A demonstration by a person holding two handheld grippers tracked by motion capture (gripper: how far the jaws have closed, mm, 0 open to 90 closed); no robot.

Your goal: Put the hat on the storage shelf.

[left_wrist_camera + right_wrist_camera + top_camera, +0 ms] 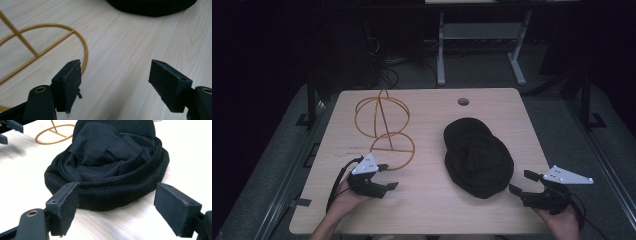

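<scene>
The black hat (478,157) lies right of centre in the high view, upside down I think, with its lining bunched in the middle and a thick folded brim around it. It looks soft and light, so it will give under the pads and sag when you lift it; the cloth should not slip much. The best place to hold, in my judgement, is the doubled brim at the near edge, which in the right gripper view sits just ahead of the jaws. Your right gripper (523,186) at the lower right is wide open and holds nothing. Your left gripper (384,177) at the lower left is also wide open and empty, just beside the round base of the yellow wire stand (383,130), which looks stiff, thin and easy to tip. The desk (432,210) is pale, smooth wood, with a cable hole (463,101) near its far edge. The room behind is dark, with a table frame (482,45) at the upper centre.
</scene>
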